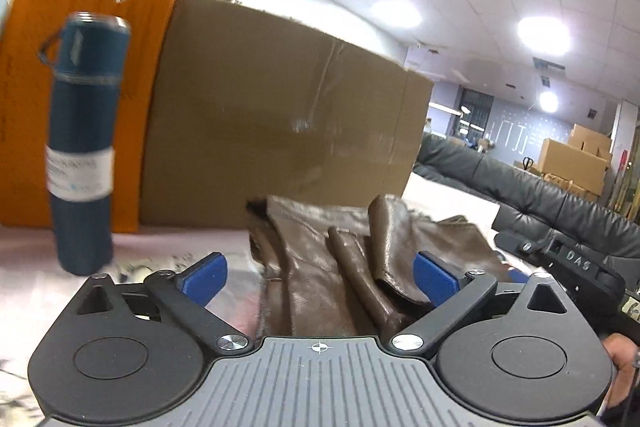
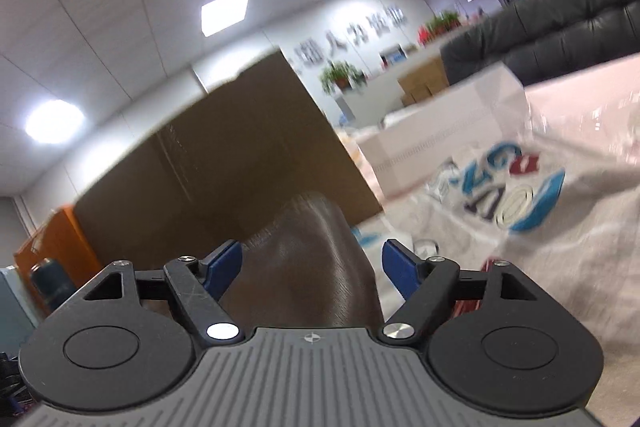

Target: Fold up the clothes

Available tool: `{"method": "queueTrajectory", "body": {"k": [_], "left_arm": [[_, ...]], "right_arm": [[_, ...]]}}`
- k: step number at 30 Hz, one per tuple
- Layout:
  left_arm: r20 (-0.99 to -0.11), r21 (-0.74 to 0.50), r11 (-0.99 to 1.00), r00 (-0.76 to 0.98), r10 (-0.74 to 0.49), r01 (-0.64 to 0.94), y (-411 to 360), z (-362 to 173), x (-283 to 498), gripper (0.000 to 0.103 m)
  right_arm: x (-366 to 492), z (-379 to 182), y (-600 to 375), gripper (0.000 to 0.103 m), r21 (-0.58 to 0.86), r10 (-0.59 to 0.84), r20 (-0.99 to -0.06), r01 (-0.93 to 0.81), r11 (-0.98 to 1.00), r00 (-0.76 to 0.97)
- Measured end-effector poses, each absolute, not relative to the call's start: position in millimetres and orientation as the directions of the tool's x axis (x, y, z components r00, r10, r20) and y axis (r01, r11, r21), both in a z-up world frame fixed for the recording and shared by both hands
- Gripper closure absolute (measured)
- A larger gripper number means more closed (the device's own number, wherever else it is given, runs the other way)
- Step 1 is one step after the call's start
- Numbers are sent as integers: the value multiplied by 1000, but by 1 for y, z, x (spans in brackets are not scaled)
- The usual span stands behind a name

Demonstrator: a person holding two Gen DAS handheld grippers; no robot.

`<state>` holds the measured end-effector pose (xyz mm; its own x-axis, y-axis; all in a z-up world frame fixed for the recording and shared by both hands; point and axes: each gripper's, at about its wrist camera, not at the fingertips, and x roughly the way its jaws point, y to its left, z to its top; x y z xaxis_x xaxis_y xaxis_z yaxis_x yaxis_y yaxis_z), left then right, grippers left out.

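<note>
A brown leather garment [image 1: 340, 259] lies crumpled on the pale table, in front of a big cardboard box. My left gripper [image 1: 320, 277] is open, its blue pads [image 1: 204, 277] on either side of the garment's near folds, not closed on it. In the right wrist view a rounded hump of the same brown leather [image 2: 308, 259] fills the gap between the blue pads [image 2: 224, 267] of my right gripper [image 2: 312, 269], which is open. Whether the pads touch the leather I cannot tell. The other gripper's black body [image 1: 568, 259] shows at the right of the left wrist view.
A tall blue thermos [image 1: 84, 143] stands on the table [image 1: 180, 243] at the left. A large cardboard box [image 1: 280, 115] and an orange panel [image 1: 80, 27] stand behind. A white printed sack [image 2: 520, 211] and white box [image 2: 440, 135] lie to the right. A black sofa [image 1: 540, 195] stands beyond.
</note>
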<state>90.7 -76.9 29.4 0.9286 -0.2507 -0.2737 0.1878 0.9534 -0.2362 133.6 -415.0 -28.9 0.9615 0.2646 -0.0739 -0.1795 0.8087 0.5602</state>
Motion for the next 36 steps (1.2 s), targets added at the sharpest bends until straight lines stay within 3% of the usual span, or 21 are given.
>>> {"method": "queueTrajectory", "body": {"k": [3,8,14,21,29,36], "left_arm": [[-255,-216,957,935,-246,193,-64,39,67,0],[-220,-188,960,943,-248,208,-45,52,35,0],[-179,-153,963,952,-247,221,-26,63,-2,0],[-120,-120,975,972,-203,189,0,58,-30,0],[-77,-129,976,980,-186,175,19,34,-23,0],[-15,-65,989,991,-131,130,25,19,-25,0]], "right_arm": [[112,-23,-418,17,571,227,9,-191,799,974],[74,-8,-406,6,600,249,27,-215,771,968],[21,21,-360,1,585,326,4,-266,766,945],[-29,46,-285,0,438,373,-61,-311,843,926],[-43,20,-221,0,319,228,-173,-165,933,958],[-15,-8,-198,0,180,34,-176,-2,984,984]]}}
